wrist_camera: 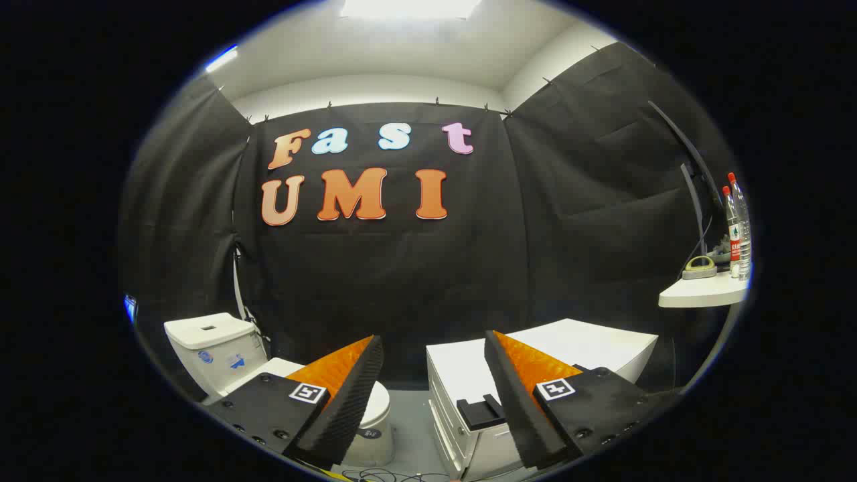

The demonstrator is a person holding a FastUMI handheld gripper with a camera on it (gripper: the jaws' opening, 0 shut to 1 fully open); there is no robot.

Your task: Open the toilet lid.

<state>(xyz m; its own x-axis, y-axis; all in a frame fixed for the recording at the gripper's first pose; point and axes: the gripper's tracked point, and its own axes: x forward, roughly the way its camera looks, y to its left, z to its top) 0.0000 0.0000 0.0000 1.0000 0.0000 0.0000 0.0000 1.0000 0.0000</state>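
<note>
The gripper (434,348) hangs in the air with its fingers (348,395) spread wide and nothing between them. Each finger carries a square black-and-white marker (308,393). The toilet (221,355) stands beyond and below the left finger, which hides most of its closed lid (379,402). Stickers on the tank (213,349) are too small to read. A white cabinet (569,351) sits behind the right finger, a black bracket (479,411) on top. Far right, a shelf (699,292) bears two bottles (738,231); their labels are illegible. Cables (381,475) lie on the floor, cut off below.
</note>
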